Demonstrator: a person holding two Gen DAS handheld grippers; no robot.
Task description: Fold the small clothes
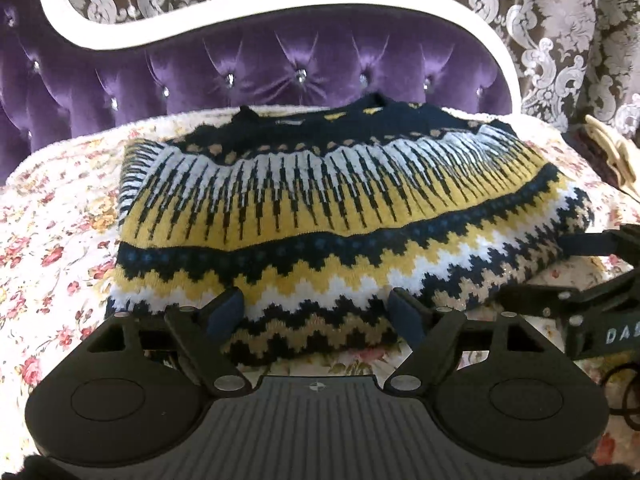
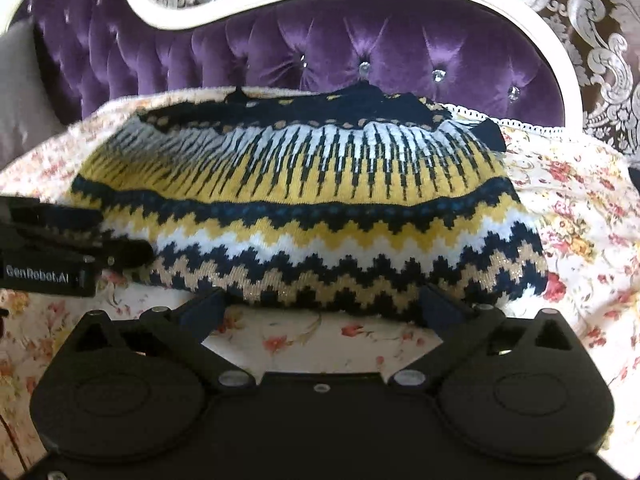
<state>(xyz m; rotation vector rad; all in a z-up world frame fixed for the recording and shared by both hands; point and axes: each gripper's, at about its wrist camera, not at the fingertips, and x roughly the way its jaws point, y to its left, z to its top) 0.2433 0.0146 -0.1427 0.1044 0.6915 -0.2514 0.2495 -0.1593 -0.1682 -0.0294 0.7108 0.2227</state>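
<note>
Item: one patterned knit sweater (image 1: 328,216), navy, yellow and white, lying folded into a thick bundle on a flowered blanket (image 1: 52,240); behind it a purple tufted backrest (image 1: 248,68) with a white frame; neckline toward the backrest, zigzag hem toward the cameras.

Left gripper (image 1: 318,312): jaws spread, one blue pad to either side of the near folded edge; the pads look to sit beside the knit rather than press it, though the fisheye makes contact hard to judge.

Right gripper (image 2: 324,308): jaws spread wide, standing just in front of the near edge toward the sweater's other end; nothing pinched.

Condition of task: fold appears largely made; bundle bulky, edges rounded, not crisp.

Risks: thick springy knit may relax and slide open if left unpressed; a pad catching loose yarn on its way out could drag the top layer askew; a pinch taking only the upper layer would peel the fold apart; the soft blanket may bunch beneath and tilt the bundle.
</note>
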